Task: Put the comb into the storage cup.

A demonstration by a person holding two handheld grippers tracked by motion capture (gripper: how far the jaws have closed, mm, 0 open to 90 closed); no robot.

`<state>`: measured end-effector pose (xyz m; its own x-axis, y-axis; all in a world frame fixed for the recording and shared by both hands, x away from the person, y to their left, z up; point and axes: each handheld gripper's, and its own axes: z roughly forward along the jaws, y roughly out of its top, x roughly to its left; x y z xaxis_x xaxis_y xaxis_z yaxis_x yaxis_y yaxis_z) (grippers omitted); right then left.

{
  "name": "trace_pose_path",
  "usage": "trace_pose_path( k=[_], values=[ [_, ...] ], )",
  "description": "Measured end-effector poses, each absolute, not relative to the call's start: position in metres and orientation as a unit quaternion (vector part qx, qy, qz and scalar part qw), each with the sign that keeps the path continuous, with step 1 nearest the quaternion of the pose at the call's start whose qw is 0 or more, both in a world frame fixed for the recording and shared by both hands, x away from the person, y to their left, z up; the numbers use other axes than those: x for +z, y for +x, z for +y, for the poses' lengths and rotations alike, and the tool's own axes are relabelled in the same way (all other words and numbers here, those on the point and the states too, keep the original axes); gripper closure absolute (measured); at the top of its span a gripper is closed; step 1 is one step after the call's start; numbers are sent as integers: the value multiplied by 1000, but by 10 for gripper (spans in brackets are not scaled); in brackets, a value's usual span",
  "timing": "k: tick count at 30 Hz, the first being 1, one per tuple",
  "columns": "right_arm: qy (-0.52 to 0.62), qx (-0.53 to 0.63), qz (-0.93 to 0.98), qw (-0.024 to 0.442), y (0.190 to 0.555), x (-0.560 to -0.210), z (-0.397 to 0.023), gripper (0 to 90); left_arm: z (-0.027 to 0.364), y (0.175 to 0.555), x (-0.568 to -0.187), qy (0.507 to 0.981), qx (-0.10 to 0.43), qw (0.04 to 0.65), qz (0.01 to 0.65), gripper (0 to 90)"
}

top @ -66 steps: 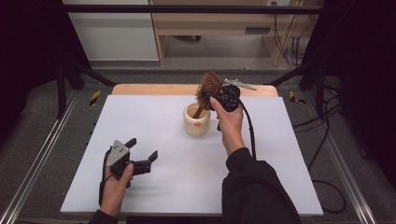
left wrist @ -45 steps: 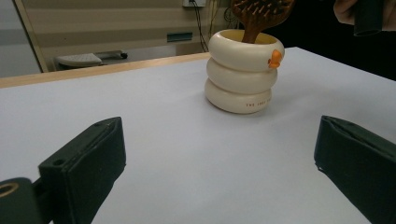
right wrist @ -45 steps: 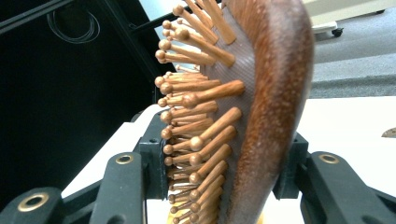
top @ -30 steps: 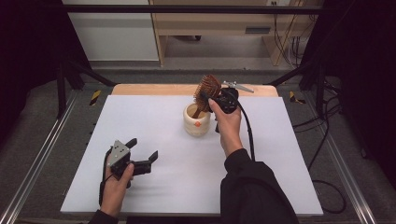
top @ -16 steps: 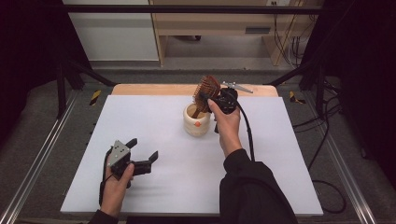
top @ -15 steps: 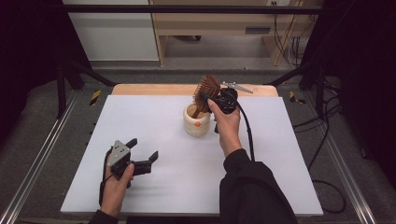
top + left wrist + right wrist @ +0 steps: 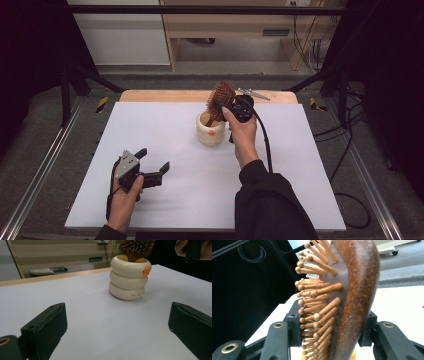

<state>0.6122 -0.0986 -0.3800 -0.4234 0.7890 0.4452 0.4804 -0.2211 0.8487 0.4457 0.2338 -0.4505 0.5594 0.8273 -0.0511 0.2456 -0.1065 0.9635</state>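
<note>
The right gripper (image 7: 220, 106) clamps a brush (image 7: 221, 96) whose handle stands in the cup (image 7: 210, 131) below it. The left gripper (image 7: 152, 162), jaws wide, rests well apart from both.

The cream holder (image 7: 211, 131) is hiding the wooden hairbrush's (image 7: 221, 100) lower end, the brush head is running off the top edge in the left gripper view, and the holder's small printed lettering is staying too tiny to read.

my left gripper (image 7: 151, 168): black, grey three-cornered plate | my right gripper (image 7: 329, 340): black, brass-ringed screw holes | sleeve (image 7: 272, 205): black
</note>
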Motion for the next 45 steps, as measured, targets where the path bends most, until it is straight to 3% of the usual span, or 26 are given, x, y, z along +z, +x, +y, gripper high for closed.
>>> trace_pose_path(
  k=[45],
  values=[
    [539,582,598,112,616,-388,-112,441,231,446,-451,697,263,545,385,23]
  ],
)
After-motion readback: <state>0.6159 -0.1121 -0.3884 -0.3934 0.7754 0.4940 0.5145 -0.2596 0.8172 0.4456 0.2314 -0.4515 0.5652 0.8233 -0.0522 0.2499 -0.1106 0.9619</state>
